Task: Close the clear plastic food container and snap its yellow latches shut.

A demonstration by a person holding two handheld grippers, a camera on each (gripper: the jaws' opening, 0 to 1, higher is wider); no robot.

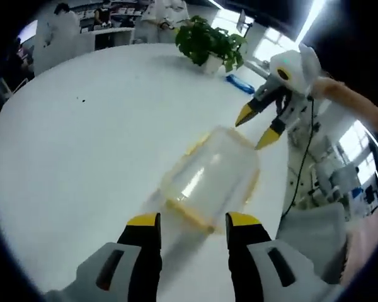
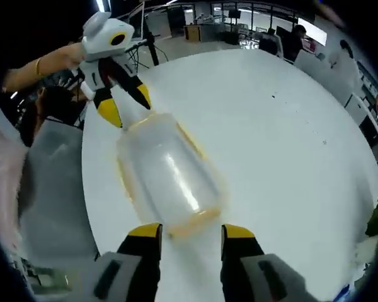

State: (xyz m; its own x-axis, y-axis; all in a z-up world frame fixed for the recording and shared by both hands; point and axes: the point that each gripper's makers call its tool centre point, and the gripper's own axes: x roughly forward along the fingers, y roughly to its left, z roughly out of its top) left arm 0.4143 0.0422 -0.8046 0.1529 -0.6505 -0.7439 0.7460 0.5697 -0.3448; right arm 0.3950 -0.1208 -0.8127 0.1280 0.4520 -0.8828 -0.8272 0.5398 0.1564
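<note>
The clear plastic container with a yellow rim sits on the white table, blurred. In the left gripper view my left gripper is open, its yellow tips just short of the container's near end. My right gripper hangs open over the far end, close above the rim. The right gripper view gives the reverse: the container lies ahead of my open right gripper, and my left gripper stands open at the far end. Whether the yellow latches are snapped I cannot tell.
A potted green plant and a small blue object stand near the table's far edge. A grey chair is beside the table's edge close to the container. People stand at desks in the background.
</note>
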